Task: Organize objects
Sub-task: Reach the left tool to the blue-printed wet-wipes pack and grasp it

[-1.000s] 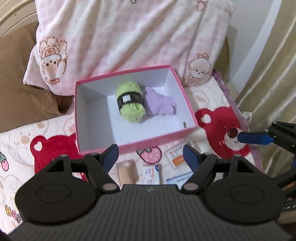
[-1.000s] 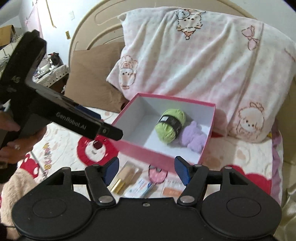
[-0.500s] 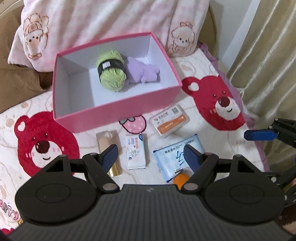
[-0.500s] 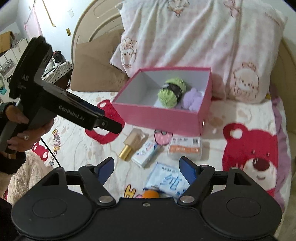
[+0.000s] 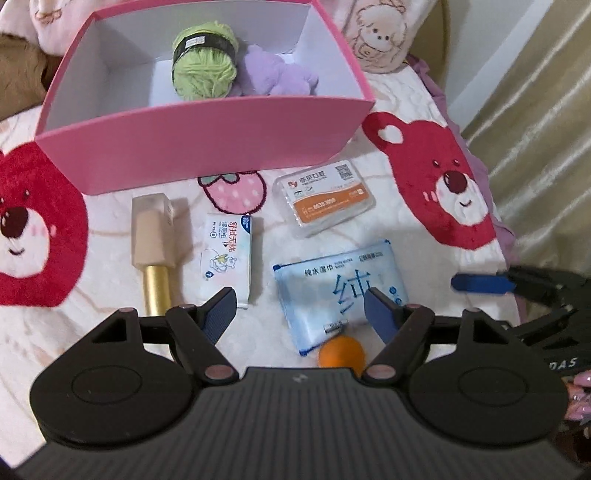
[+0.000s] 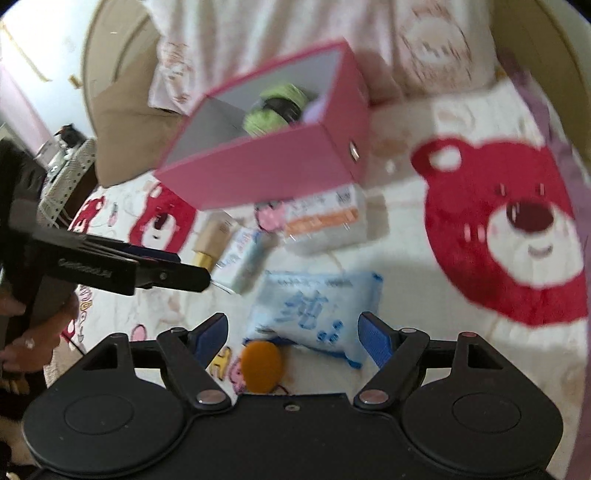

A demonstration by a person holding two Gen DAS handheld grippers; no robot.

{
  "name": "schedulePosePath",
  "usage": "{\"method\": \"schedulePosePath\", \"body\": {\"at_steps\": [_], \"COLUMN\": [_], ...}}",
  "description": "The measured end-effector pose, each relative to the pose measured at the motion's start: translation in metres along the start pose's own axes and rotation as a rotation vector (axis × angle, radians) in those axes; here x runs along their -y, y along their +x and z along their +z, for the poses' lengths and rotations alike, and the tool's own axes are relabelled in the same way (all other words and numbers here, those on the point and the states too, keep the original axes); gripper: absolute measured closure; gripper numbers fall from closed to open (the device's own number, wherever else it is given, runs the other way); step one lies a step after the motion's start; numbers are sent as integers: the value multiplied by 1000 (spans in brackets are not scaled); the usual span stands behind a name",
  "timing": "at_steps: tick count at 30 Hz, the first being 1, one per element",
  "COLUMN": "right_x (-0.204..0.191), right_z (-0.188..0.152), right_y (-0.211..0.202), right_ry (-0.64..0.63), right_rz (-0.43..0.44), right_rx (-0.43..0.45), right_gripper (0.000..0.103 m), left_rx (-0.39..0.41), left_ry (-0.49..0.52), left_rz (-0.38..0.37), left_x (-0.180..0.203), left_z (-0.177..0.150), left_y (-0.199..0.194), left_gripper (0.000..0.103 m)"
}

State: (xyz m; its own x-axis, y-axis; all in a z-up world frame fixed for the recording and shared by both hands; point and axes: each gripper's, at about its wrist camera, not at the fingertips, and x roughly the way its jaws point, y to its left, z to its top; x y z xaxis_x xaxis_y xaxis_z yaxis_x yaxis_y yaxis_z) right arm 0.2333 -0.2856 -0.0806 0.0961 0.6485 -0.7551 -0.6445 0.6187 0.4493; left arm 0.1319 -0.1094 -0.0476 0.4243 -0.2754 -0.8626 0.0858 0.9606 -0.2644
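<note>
A pink box (image 5: pixel 207 140) (image 6: pixel 266 173) on the bear-print blanket holds a green yarn ball (image 5: pixel 205 70) (image 6: pixel 277 107) and a purple plush (image 5: pixel 277 77). In front of it lie a beige bottle with a gold cap (image 5: pixel 153 240), a white tissue pack (image 5: pixel 227 254), an orange-and-white card case (image 5: pixel 325 203), a blue wet-wipes pack (image 5: pixel 332 284) (image 6: pixel 314 306) and a small orange ball (image 5: pixel 341 350) (image 6: pixel 260 365). My left gripper (image 5: pixel 299 301) hovers over the wipes and tissue pack, its jaws closing, gripping nothing. My right gripper (image 6: pixel 291 325) is open above the wipes and the ball.
A pink checked pillow (image 5: pixel 376 33) and a brown pillow (image 6: pixel 122 122) lean behind the box. A beige curtain (image 5: pixel 535 129) hangs past the bed's right edge. A hand (image 6: pixel 22 332) holds the left gripper's handle at the left of the right wrist view.
Both grippers have come down toward the items in front of the box, which now fill the views. The right view has rolled and blurred, and the right jaws stand wider.
</note>
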Motion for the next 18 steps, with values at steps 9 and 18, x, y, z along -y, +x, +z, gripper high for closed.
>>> {"method": "schedulePosePath", "body": {"at_steps": [9, 18], "right_x": [21, 17], "right_z": [-11, -20], "right_y": [28, 41], "right_ry": [71, -12], "right_rz": [-55, -101], "right_rx": [-10, 45], "right_gripper": [23, 67], "left_rx": [10, -26], "left_ry": [-39, -123], "left_rz": [-37, -91], "left_x": [1, -8], "left_z": [-15, -31], "left_y": [36, 64], "left_gripper": [35, 53]}}
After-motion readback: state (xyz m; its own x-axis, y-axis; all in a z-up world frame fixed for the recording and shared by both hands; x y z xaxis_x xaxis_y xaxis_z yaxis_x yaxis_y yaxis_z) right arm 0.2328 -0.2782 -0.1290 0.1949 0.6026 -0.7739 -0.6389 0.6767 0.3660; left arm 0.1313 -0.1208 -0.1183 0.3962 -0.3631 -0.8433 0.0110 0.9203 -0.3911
